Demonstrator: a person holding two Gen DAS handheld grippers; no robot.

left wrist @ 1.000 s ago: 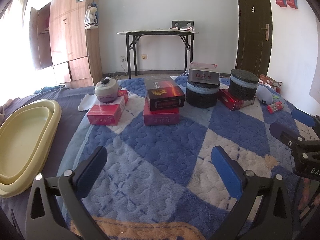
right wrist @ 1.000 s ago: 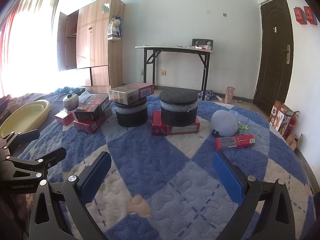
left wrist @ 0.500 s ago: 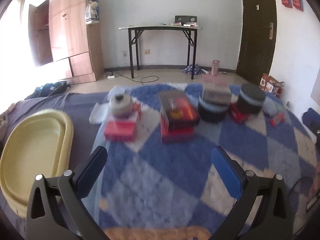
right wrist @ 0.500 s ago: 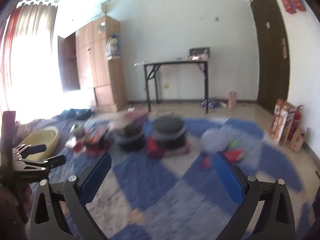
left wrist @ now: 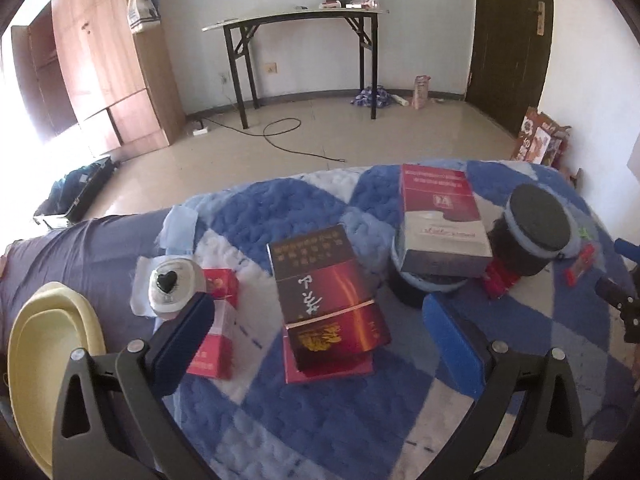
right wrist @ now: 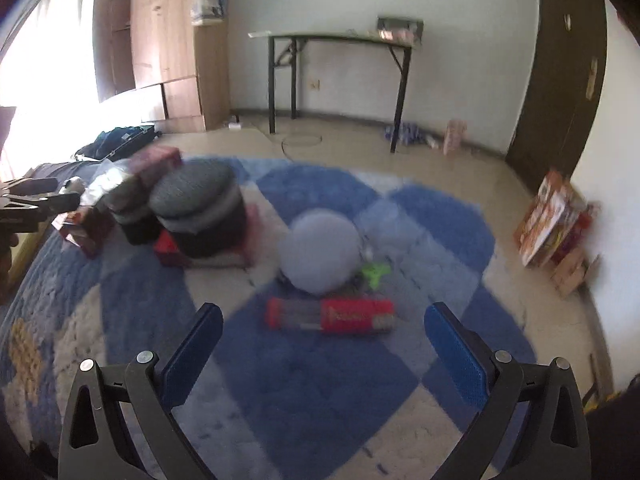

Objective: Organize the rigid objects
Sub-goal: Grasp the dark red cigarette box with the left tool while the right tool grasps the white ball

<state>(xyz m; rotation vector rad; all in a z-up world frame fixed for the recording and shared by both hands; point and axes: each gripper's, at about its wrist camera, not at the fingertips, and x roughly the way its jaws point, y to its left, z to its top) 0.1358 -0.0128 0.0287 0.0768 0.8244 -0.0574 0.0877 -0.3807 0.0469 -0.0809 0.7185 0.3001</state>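
My left hand-held gripper (left wrist: 318,330) hangs with its jaws spread wide and nothing between them, above a dark red box (left wrist: 326,300) that lies stacked on a pinker box (left wrist: 332,372) on the blue-and-white blanket (left wrist: 340,420). To the left of that stack I see a small lidded pot (left wrist: 172,286) beside a red box (left wrist: 214,332), and at the far left a yellow basin (left wrist: 48,344). To the right, a grey-and-red box (left wrist: 442,226) rests on top of a black round container (left wrist: 412,294), with a second black round container (left wrist: 534,234) further right.

My right hand-held gripper (right wrist: 322,338) is likewise wide open and empty, over the blanket just near of a red tube-shaped item (right wrist: 330,316), apart from it. A pale round cushion (right wrist: 320,250) sits just beyond the tube. This view is blurred, so I cannot make out finer detail.
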